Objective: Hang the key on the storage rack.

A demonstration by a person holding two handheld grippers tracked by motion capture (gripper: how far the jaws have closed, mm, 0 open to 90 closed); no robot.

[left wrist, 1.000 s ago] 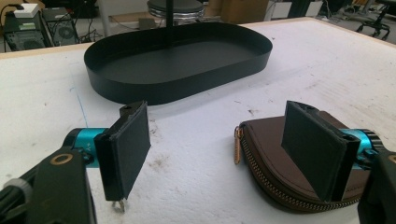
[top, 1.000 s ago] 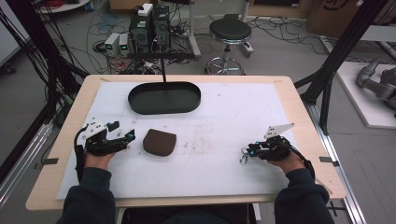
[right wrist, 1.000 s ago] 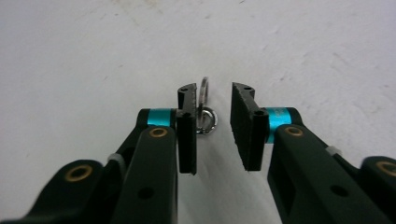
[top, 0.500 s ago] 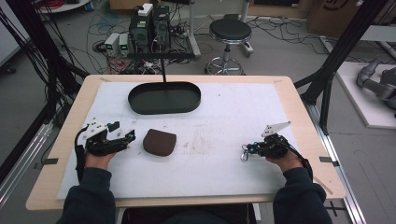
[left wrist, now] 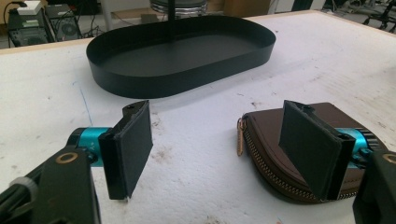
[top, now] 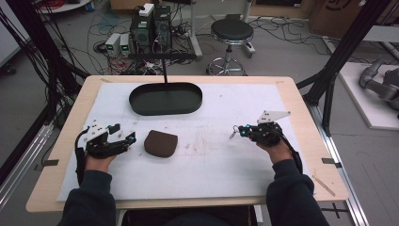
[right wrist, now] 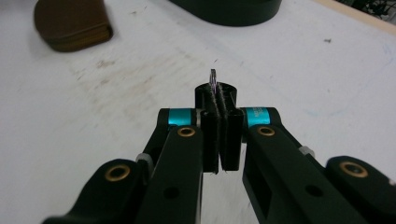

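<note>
From above, the left gripper (top: 126, 140) lay low on the white sheet (top: 211, 169), just left of the brown pouch (top: 160, 143), with the right gripper (top: 237, 132) well apart on the far side of the sheet. The black oval tray (top: 165, 98) sat farther back, toward the table's far edge.

The left gripper view added what the high view could not: the jaws stood wide apart, released, and the pouch (left wrist: 299, 154) carried a brass zip (left wrist: 261, 156) along its edge with a small pull (left wrist: 240, 137) at the corner. The right-hand jaw stood in front of the pouch; whether it touched was not clear. The tray (left wrist: 187, 70) showed a low wall and a bare floor.

The right gripper view showed its jaws clenched on a thin metal piece (right wrist: 213, 80) that stuck up between them edge-on; what it was could not be told. In the high view it (top: 232, 134) appeared as a small glint at the tips.

The sheet was scuffed and stained, over a pale wooden table (top: 301, 108). Beyond stood a stool (top: 231, 33), stacked electronics (top: 150, 26), tangled cables (top: 56, 56) and black frame posts (top: 350, 42) on a grey floor.
</note>
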